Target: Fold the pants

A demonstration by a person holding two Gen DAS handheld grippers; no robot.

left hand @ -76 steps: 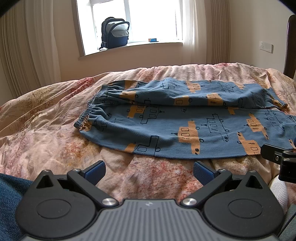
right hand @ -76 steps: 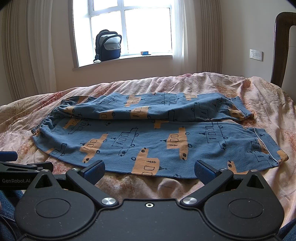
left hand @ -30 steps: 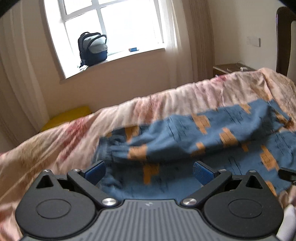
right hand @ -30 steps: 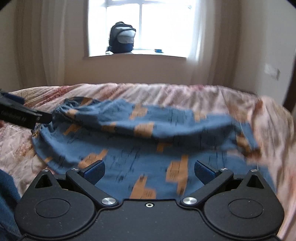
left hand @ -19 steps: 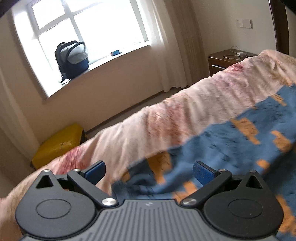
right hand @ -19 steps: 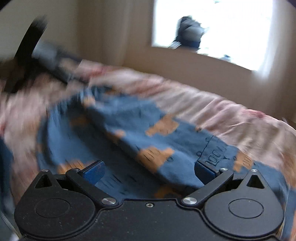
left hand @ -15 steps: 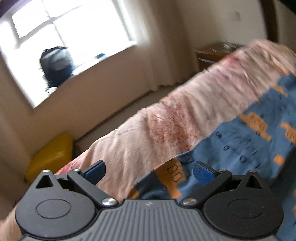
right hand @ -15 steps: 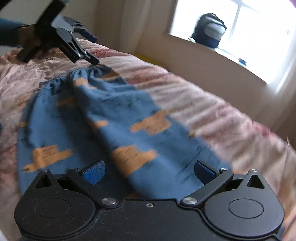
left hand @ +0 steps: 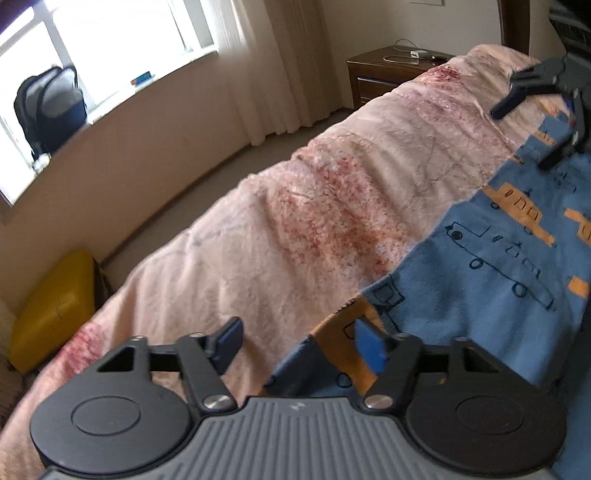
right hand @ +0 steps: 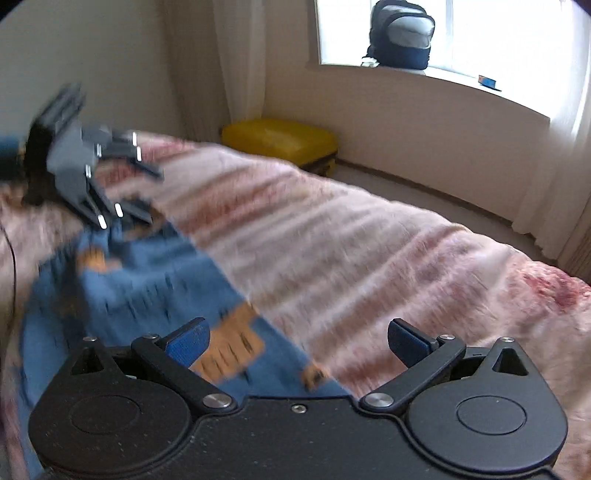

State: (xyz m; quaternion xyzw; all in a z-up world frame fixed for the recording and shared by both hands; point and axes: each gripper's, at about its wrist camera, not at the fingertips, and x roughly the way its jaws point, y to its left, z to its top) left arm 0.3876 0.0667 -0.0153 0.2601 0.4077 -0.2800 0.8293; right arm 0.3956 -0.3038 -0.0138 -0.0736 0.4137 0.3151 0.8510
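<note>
Here blue pants [left hand: 491,258] lie on a pink quilted bed [left hand: 314,206] below a window [right hand: 480,33].

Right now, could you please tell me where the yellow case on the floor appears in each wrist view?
Left wrist: yellow case at the far left, beside the bed.
Right wrist: yellow case upper centre, beyond the bed.
Shared landmark: the backpack on the windowsill.

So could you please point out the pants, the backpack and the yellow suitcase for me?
pants [left hand: 495,273]: left wrist view, blue fabric near the far edge.
backpack [right hand: 402,35]: right wrist view, grey front panel.
yellow suitcase [right hand: 280,142]: right wrist view, top face.
</note>
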